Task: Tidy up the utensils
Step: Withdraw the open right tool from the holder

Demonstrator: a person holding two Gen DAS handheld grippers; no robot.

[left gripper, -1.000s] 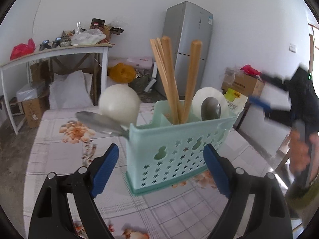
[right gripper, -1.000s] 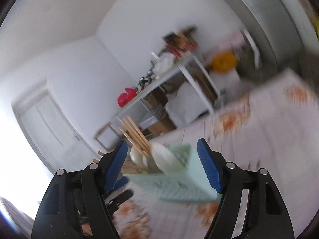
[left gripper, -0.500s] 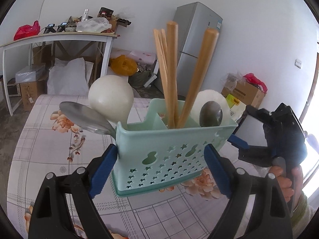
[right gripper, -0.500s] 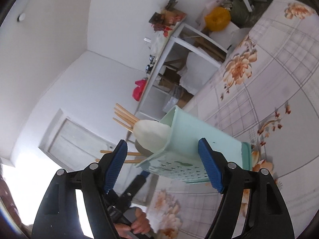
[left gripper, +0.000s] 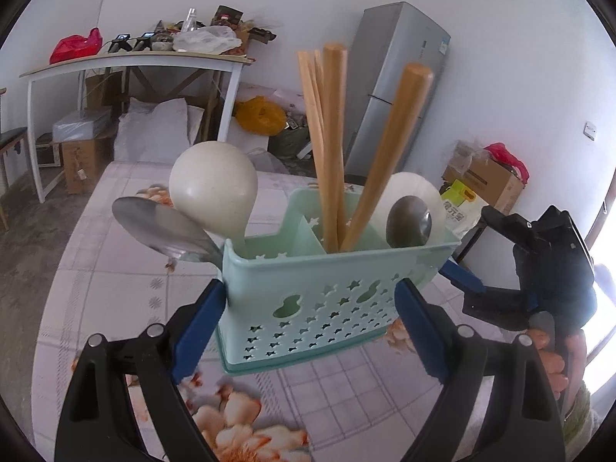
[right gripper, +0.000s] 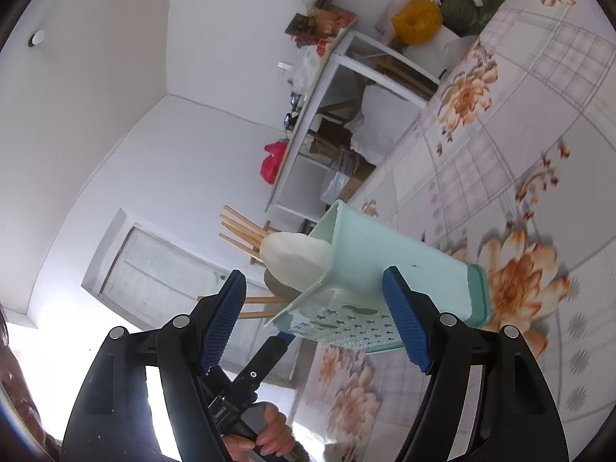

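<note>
Floral tablecloth (left gripper: 96,269): your left gripper (left gripper: 308,327) brackets caddy (left gripper: 327,292) w/o clear contact; right gripper (right gripper: 315,323) agape, empty. Bump it, spoons (left gripper: 161,227) topple.

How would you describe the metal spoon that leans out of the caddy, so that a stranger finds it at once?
Find the mint-green caddy on the floral tablecloth. At its left end a metal spoon leans outward, beside a cream spoon. Unlike the other metal spoon, which stands upright at the right end, it tilts far left.

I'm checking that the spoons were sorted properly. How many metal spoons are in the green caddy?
2. One metal spoon leans out over the left end of the caddy, beside the cream ladle; the other stands in the right compartment. More may be hidden inside.
</note>
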